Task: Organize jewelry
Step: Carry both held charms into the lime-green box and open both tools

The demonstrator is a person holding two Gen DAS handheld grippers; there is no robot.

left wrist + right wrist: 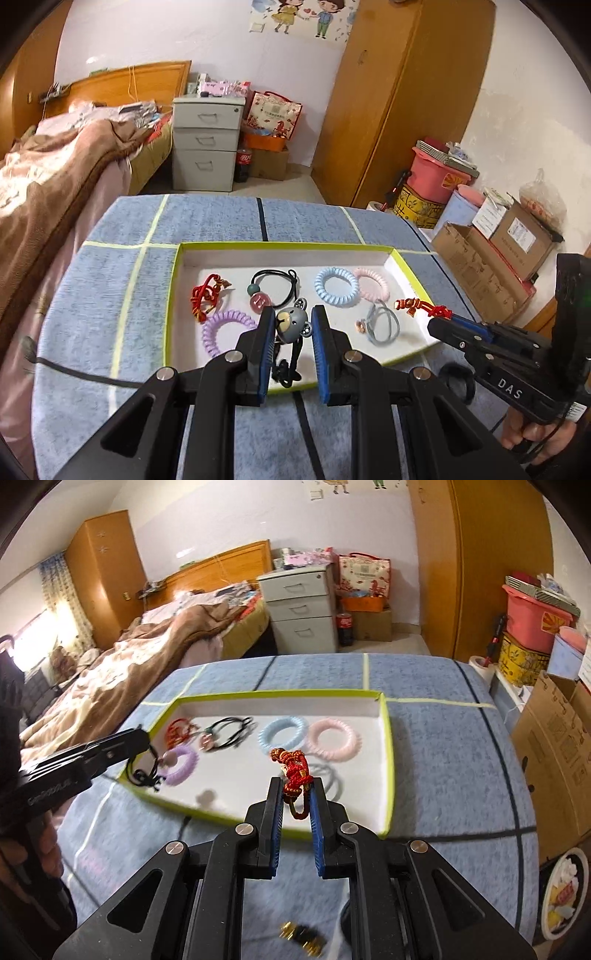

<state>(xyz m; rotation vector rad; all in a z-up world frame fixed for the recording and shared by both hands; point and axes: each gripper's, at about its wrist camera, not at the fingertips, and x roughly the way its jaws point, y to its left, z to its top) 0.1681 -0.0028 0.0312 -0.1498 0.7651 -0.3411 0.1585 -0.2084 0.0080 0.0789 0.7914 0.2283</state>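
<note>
A shallow white tray with a lime-green rim (280,245) (280,693) lies on the blue cloth. My left gripper (293,314) (142,738) is shut on a black hair tie with a grey bear charm (288,323), whose elastic (146,773) dangles over the tray's near left edge. My right gripper (296,782) (440,322) is shut on a red knotted cord bracelet (293,771) (419,306) above the tray's right part. In the tray lie a second red cord (207,295), a black beaded tie (273,286), blue (337,286), pink (373,284) and purple (225,328) coils, and a grey tie (380,325).
A small black-and-gold piece (303,936) lies on the cloth close to me, beside a black ring (458,380). A bed (55,177) runs along the left, a grey drawer unit (207,140) stands behind, cardboard boxes (487,266) crowd the right, and a plate of sweets (563,893) sits low right.
</note>
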